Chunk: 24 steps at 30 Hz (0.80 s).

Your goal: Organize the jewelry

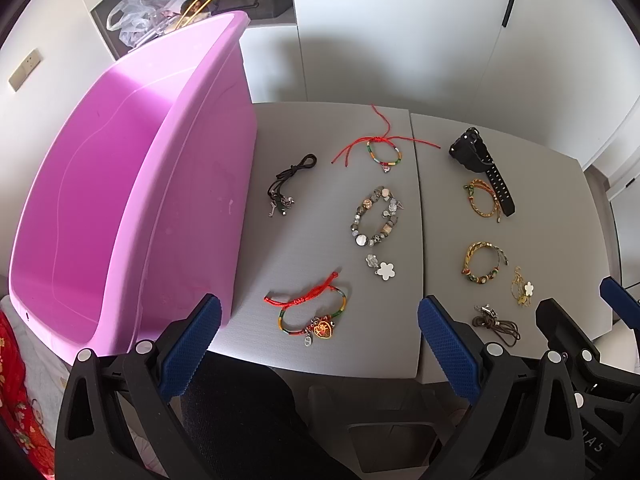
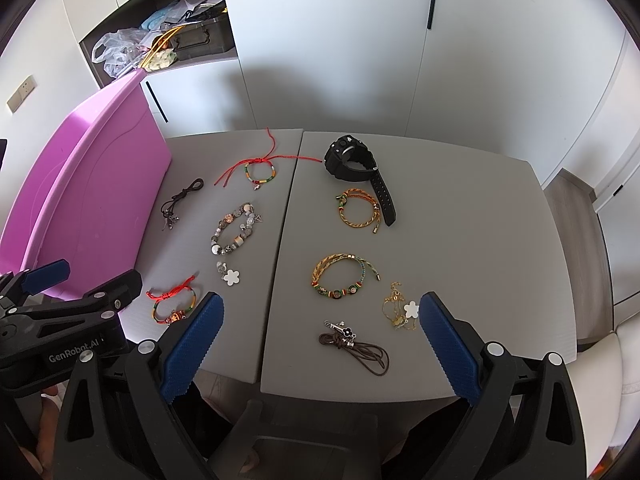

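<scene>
We hold the left gripper (image 1: 319, 334) at the near edge of the grey table (image 1: 320, 120), its blue fingers (image 1: 191, 346) spread wide apart with nothing between them; it hovers just short of a red-cord bracelet (image 1: 310, 314) with a heart charm. The right gripper (image 2: 319, 334) is likewise wide apart and empty, poised near a brown cord (image 2: 356, 344) and a gold chain (image 2: 400, 310) with a white flower. A pink bin (image 1: 132, 200) stands on the table's left side, and we see nothing inside it. The jewelry all lies spread on the tabletop: beside the bin a black cord (image 1: 290, 184), then a red string bracelet (image 1: 382, 152) at the far end, a bead bracelet (image 1: 376, 218) in the middle and a flower charm (image 1: 380, 267) just nearer than it. On the right half lie a black watch (image 2: 356, 170), a small braided bracelet (image 2: 356, 210) touching its strap, and a larger braided bracelet (image 2: 340, 276) nearer to us. Behind the bin, an open cabinet (image 2: 168, 36) holds bags and a dark case.
</scene>
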Motion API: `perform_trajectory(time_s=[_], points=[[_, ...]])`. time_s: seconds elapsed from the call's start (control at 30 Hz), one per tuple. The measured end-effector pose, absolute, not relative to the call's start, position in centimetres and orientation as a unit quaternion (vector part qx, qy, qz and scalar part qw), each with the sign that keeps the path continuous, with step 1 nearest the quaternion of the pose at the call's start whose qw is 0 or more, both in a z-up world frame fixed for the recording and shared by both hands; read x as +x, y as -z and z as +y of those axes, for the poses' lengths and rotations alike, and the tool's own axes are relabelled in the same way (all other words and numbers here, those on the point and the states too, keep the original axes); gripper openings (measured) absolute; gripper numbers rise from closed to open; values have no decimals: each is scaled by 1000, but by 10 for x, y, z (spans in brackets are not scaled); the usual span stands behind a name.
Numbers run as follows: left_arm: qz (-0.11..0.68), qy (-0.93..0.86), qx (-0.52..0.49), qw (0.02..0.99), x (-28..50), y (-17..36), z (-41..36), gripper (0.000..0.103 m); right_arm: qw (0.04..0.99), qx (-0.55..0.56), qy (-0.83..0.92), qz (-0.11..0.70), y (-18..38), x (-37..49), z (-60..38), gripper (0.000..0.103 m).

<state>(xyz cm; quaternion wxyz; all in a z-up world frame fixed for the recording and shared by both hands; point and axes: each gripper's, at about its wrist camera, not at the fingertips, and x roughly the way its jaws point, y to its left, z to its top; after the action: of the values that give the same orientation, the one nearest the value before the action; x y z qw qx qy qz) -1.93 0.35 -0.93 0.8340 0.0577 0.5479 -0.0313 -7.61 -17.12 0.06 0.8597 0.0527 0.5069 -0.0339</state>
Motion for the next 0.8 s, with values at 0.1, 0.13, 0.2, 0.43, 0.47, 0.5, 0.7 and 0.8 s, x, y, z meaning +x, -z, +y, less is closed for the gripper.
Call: perform_trajectory(time_s=[0.1, 0.13, 0.2, 0.43, 0.47, 0.5, 0.7, 0.8], points=[[548, 31, 57, 834, -19, 9, 3, 97, 860, 53, 34, 507, -1, -76, -171, 94], [548, 31, 58, 834, -19, 9, 3, 97, 859, 53, 34, 507, -1, -76, -171, 94], [548, 32, 58, 834, -20, 9, 3, 97, 860, 53, 34, 507, 0, -77, -171, 94], [548, 33, 59, 834, -21, 10, 3, 97, 860, 54, 33, 507, -1, -77, -170, 94], [548, 33, 59, 834, -21, 11, 3, 97, 859, 55, 33, 507, 0, -77, -170, 94], [547, 33, 60, 834, -21, 12, 2, 97, 859, 56, 33, 508, 0, -77, -171, 94], [548, 36, 58, 833, -23, 21, 4, 97, 855, 73, 17, 513, 13, -81, -181, 94], [535, 38, 70, 841, -28, 27, 3, 97, 853, 86, 6, 514, 24, -86, -188, 94]])
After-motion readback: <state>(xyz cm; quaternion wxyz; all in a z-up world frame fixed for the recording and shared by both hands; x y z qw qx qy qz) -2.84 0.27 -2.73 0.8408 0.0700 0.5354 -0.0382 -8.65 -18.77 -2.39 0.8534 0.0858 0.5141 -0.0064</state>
